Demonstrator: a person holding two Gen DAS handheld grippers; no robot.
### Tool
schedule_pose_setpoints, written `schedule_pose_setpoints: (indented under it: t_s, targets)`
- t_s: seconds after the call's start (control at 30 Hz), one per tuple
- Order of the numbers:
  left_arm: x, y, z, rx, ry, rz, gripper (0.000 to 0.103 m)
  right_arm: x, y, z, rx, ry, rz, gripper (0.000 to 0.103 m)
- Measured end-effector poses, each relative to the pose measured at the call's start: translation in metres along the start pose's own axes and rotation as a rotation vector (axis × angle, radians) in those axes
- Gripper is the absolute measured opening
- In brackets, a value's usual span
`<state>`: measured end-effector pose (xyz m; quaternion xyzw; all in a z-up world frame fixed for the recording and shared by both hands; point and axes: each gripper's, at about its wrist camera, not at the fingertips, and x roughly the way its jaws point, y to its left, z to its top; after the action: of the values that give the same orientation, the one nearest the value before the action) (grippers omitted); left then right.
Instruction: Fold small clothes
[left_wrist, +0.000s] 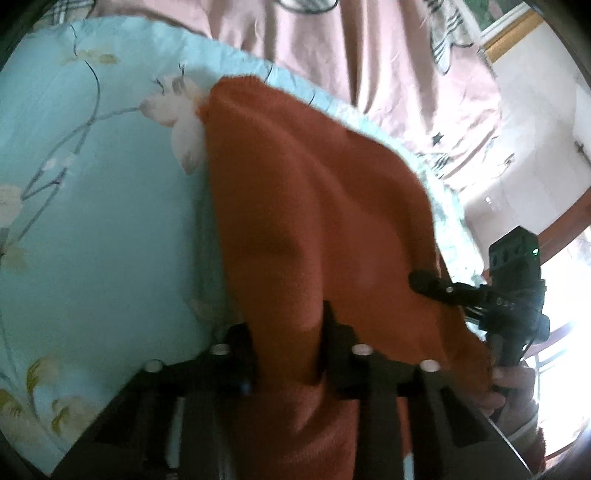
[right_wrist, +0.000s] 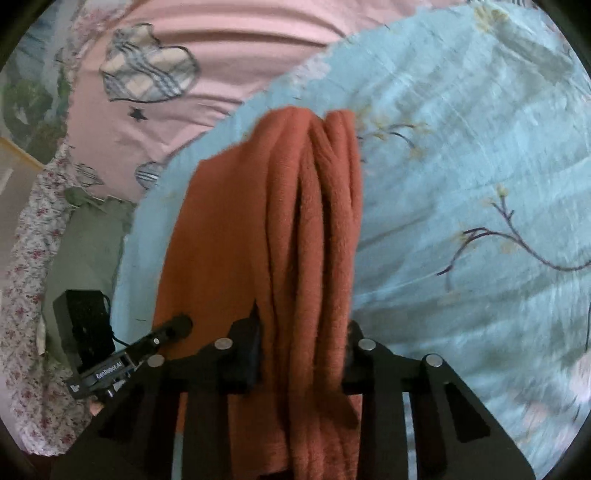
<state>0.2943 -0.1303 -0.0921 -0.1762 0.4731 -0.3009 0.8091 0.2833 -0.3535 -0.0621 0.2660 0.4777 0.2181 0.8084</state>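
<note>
Left gripper (left_wrist: 286, 339): I see my two fingers clamped on a bunched fold of the cloth (left_wrist: 314, 206); the fabric fills the gap between them and spills back under the camera.
Right gripper (right_wrist: 303, 339): my fingers here pinch a thick gather of the same cloth (right_wrist: 280, 236), several ridged folds squeezed between the pads.
Cloth: rust-orange and fuzzy, held by both grippers. From each pair of fingers it runs forward and away, its far edge over the sheet (left_wrist: 96, 229). I cannot tell whether that far edge rests on the sheet or hangs clear.
Other gripper, left view: to the right of my fingers, the right gripper's body (left_wrist: 513, 291) with a green light, one finger tip against the cloth edge, and the hand (left_wrist: 513, 391) gripping its handle.
Other gripper, right view: to the left of my fingers, the left gripper's body (right_wrist: 92, 343), one finger tip touching the cloth.
Sheet: pale blue with branch and flower print, spread beyond and beside the fingers in both views (right_wrist: 461, 184).
Beyond: a pink quilt (left_wrist: 369, 55) with plaid shapes past the sheet's far edge (right_wrist: 184, 66).
</note>
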Motion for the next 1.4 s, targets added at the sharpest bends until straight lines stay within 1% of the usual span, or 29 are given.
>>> schedule_pose_setpoints:
  t_s: [0.07,0.1,0.23,0.3,0.33,0.43,0.5,0.6,0.7,0.73,0.77,0.8,0.83,0.87,0.93,0.97,1.03,1.1,1.13,1.17,1.23,1.33,1.4]
  targets:
    - [-0.021,-0.005,-0.005,0.005,-0.028,0.001,0.023,0.004,0.028,-0.010,-0.043,0.006,0.046,0.028]
    - [-0.039,-0.007,-0.010,0.020,-0.053,0.012,0.022,0.007,0.039,-0.014,-0.063,0.010,0.066,0.028]
    - [-0.110,-0.009,-0.032,0.087,-0.134,0.078,0.022,0.032,0.088,-0.040,-0.115,0.031,0.188,0.028]
    - [-0.148,0.001,-0.043,0.099,-0.156,0.125,0.022,0.046,0.105,-0.048,-0.129,0.045,0.232,0.028]
    - [-0.161,0.007,-0.046,0.096,-0.162,0.141,0.022,0.057,0.115,-0.054,-0.134,0.058,0.253,0.028]
    - [-0.196,0.035,-0.056,0.060,-0.162,0.186,0.023,0.082,0.131,-0.068,-0.134,0.094,0.272,0.028]
    - [-0.213,0.056,-0.063,0.033,-0.165,0.236,0.023,0.096,0.136,-0.075,-0.135,0.110,0.248,0.026]
    - [-0.219,0.085,-0.072,-0.021,-0.151,0.281,0.023,0.103,0.133,-0.078,-0.121,0.108,0.218,0.026]
    - [-0.208,0.105,-0.081,-0.051,-0.136,0.306,0.024,0.105,0.132,-0.080,-0.124,0.117,0.191,0.026]
    - [-0.207,0.108,-0.085,-0.051,-0.134,0.310,0.026,0.105,0.131,-0.081,-0.130,0.122,0.177,0.027]
    - [-0.205,0.110,-0.087,-0.048,-0.135,0.320,0.027,0.106,0.130,-0.082,-0.133,0.129,0.163,0.031]
    - [-0.205,0.112,-0.089,-0.047,-0.135,0.329,0.031,0.105,0.130,-0.083,-0.129,0.131,0.155,0.032]
    - [-0.205,0.113,-0.091,-0.045,-0.133,0.337,0.034,0.105,0.130,-0.083,-0.123,0.133,0.144,0.036]
    - [-0.206,0.114,-0.092,-0.044,-0.131,0.348,0.037,0.100,0.129,-0.083,-0.121,0.124,0.124,0.042]
    - [-0.209,0.113,-0.092,-0.052,-0.133,0.359,0.048,0.086,0.130,-0.082,-0.128,0.075,0.081,0.048]
    - [-0.215,0.115,-0.094,-0.060,-0.142,0.369,0.050,0.080,0.132,-0.081,-0.132,0.052,0.068,0.049]
    - [-0.224,0.115,-0.094,-0.068,-0.159,0.385,0.051,0.064,0.134,-0.075,-0.149,-0.006,0.048,0.049]
    - [-0.241,0.114,-0.097,-0.070,-0.193,0.400,0.050,0.059,0.142,-0.067,-0.166,-0.022,0.068,0.048]
    - [-0.247,0.112,-0.098,-0.068,-0.206,0.401,0.048,0.061,0.147,-0.064,-0.174,-0.018,0.079,0.047]
    - [-0.252,0.108,-0.099,-0.064,-0.216,0.395,0.048,0.067,0.152,-0.059,-0.184,-0.007,0.084,0.042]
    - [-0.260,0.098,-0.103,-0.038,-0.233,0.356,0.042,0.079,0.157,-0.053,-0.201,0.010,0.069,0.037]
    - [-0.265,0.078,-0.109,0.021,-0.245,0.289,0.040,0.101,0.160,-0.046,-0.181,0.037,0.072,0.036]
    - [-0.265,0.068,-0.112,0.056,-0.240,0.252,0.040,0.114,0.157,-0.043,-0.165,0.058,0.064,0.033]
